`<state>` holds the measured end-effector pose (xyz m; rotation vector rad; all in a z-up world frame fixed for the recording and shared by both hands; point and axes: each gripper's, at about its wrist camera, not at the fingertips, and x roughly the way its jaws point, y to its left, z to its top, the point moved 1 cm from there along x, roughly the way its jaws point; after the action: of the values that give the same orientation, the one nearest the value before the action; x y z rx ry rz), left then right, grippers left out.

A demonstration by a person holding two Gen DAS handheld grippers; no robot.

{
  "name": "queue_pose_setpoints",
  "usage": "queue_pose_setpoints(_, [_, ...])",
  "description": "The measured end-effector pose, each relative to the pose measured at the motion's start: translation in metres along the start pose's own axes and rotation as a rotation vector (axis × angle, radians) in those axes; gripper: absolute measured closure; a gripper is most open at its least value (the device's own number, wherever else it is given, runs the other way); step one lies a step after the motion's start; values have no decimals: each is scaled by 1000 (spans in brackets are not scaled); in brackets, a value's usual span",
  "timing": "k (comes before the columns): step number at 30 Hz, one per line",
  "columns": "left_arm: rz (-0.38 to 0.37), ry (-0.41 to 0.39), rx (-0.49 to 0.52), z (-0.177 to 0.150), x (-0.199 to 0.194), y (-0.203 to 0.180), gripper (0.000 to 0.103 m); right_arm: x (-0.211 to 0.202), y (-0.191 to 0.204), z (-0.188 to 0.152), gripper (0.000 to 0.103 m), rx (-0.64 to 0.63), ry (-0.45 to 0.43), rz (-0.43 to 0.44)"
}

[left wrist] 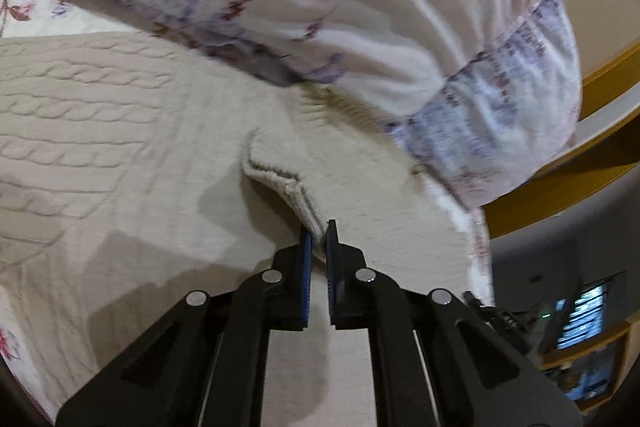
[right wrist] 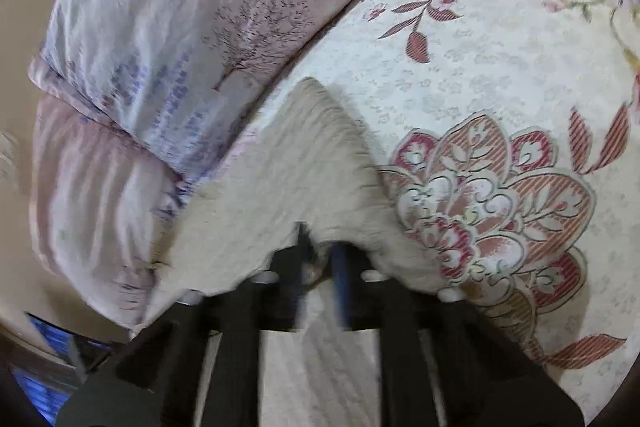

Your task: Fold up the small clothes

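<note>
A cream cable-knit sweater (left wrist: 120,155) lies spread on the bed. My left gripper (left wrist: 319,237) is shut on a ribbed edge of the sweater (left wrist: 296,195), which rises in a fold between the blue pads. In the right wrist view the same sweater (right wrist: 288,163) drapes over my right gripper (right wrist: 320,251), which is shut on its knit edge; the fingertips are partly hidden by the cloth and blurred.
A pale floral pillow (left wrist: 360,7) lies just beyond the sweater, also in the right wrist view (right wrist: 168,39). A floral bedspread (right wrist: 500,87) covers the bed to the right. A wooden bed frame (left wrist: 580,179) and a lit screen (left wrist: 584,319) are at the right.
</note>
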<state>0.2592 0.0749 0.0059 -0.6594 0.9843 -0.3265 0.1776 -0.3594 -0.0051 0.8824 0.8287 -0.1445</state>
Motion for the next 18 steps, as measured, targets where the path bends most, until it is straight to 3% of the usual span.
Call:
queue_pose_setpoints(7, [89, 23, 56, -9, 7, 5, 90, -4, 22, -16, 92, -194, -44, -202])
queue_pose_setpoints(8, [84, 21, 56, -8, 3, 5, 87, -9, 26, -17, 85, -215, -45, -223])
queue_pose_setpoints(10, [69, 7, 57, -9, -13, 9, 70, -21, 34, -20, 71, -252, -68, -249])
queue_pose_setpoints(12, [40, -29, 48, -11, -37, 17, 49, -35, 50, -24, 63, -312, -104, -245])
queue_pose_setpoints(15, [19, -89, 18, -14, -76, 38, 42, -37, 85, -32, 63, -422, -93, -200])
queue_pose_setpoints(18, [42, -141, -35, -15, -109, 67, 42, -9, 119, -47, 63, -544, 13, -130])
